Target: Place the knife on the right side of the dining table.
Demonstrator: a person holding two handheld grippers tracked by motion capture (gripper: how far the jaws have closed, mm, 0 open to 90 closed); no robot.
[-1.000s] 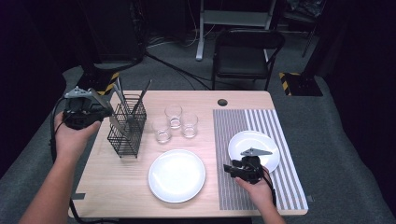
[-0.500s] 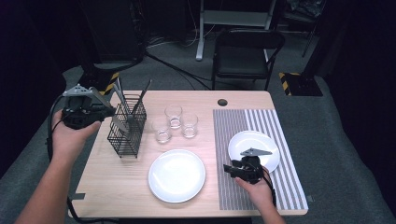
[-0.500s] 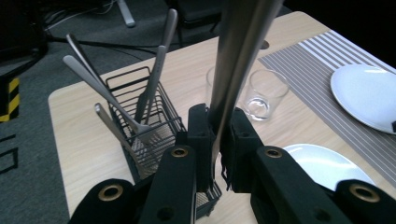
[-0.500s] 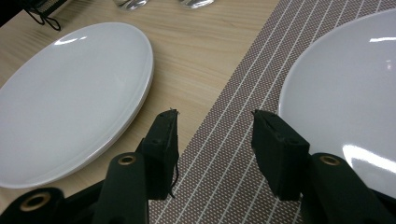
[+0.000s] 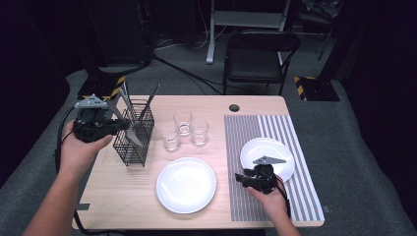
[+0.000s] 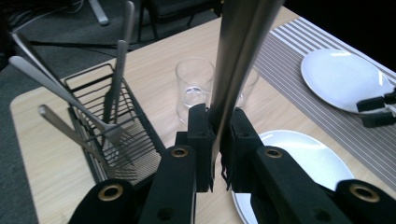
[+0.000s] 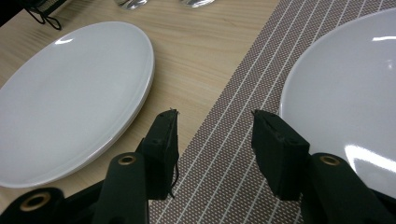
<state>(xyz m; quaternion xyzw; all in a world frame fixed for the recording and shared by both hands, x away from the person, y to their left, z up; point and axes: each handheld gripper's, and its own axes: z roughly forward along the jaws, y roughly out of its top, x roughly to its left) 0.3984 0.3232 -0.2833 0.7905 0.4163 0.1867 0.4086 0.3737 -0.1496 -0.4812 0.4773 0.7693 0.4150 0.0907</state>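
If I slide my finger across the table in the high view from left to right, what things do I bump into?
Left gripper holding a knife → black wire cutlery basket → large white plate → right gripper → small white plate on the striped placemat.

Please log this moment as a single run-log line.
left tool: shut on knife, by cutlery basket | right tool: open, over striped mat, between plates

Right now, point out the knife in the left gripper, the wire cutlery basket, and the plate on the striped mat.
knife (image 6: 236, 60), left gripper view, on its steel blade
wire cutlery basket (image 5: 132, 147), high view, on its near side wall
plate (image 5: 268, 147), high view, on its bare far rim
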